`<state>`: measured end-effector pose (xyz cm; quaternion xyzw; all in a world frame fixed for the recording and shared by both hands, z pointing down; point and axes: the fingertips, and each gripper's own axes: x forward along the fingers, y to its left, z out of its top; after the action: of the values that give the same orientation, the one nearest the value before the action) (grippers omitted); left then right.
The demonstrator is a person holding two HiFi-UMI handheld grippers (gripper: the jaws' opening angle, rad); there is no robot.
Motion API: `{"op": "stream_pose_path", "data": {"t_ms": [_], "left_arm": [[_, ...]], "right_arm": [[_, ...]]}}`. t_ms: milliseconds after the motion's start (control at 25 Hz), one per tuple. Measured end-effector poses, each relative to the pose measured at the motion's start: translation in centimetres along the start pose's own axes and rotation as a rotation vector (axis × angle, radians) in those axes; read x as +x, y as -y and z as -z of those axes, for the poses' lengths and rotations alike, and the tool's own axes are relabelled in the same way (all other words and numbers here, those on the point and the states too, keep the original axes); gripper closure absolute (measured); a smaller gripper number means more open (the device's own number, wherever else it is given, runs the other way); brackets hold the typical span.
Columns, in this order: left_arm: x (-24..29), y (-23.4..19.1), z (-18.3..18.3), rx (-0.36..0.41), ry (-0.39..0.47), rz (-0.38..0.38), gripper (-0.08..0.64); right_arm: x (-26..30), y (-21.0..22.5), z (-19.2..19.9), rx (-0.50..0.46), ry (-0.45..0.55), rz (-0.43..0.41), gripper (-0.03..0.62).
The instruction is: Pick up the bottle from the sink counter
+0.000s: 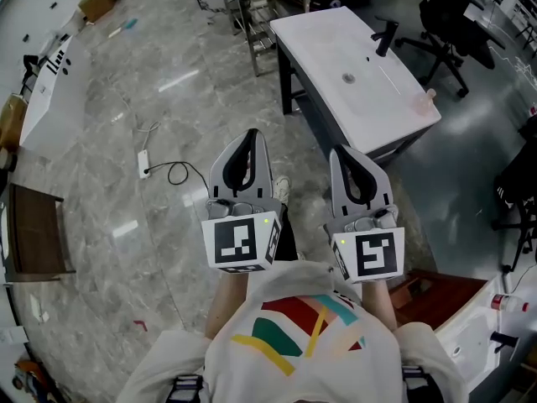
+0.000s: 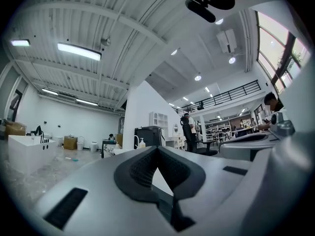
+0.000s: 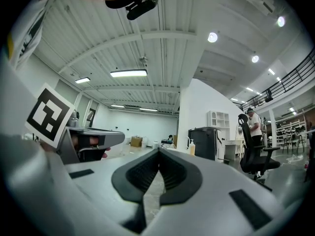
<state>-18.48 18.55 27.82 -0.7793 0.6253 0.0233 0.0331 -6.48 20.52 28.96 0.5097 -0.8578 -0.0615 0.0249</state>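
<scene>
Left tongs (image 1: 252,134), right tongs (image 1: 342,152) closed; pale pump bottle (image 3: 192,148) on counter (image 1: 327,44)

Bare grey floor (image 1: 109,116) lies open ahead of the left gripper (image 1: 251,134), crossed only by a white power strip (image 1: 143,164) and its black cable (image 1: 178,173) off to the left. Ahead of the right gripper (image 1: 345,151) the white sink surface (image 1: 327,44) blocks the way low down. Its top is mostly bare, with a black faucet (image 1: 385,37) along its far edge and the bottle (image 1: 429,99) at its right-hand end. Black office chairs (image 1: 449,19) crowd the floor beyond it, and a metal-framed table (image 1: 262,7) stands by its far-left corner.
</scene>
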Motion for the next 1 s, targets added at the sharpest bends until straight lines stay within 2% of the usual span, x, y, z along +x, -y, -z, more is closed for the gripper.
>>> {"op": "stream_pose_path", "data": {"t_ms": [280,520,1000], "left_arm": [[4.1,-0.6,-0.8,-0.032,0.032,0.03,0.543],[8.0,-1.4,0.3,-0.039,0.019,0.06,0.543],[20.4,-5.9,0.1,-0.048,0.029,0.118,0.543]], "right_arm": [[3.0,2.1,-0.8,-0.015,0.018,0.025,0.58],[6.8,3.3,-0.1,0.003,0.02,0.032,0.58],[19.4,7.1,-0.8,0.013,0.007,0.053,0.58]]}}
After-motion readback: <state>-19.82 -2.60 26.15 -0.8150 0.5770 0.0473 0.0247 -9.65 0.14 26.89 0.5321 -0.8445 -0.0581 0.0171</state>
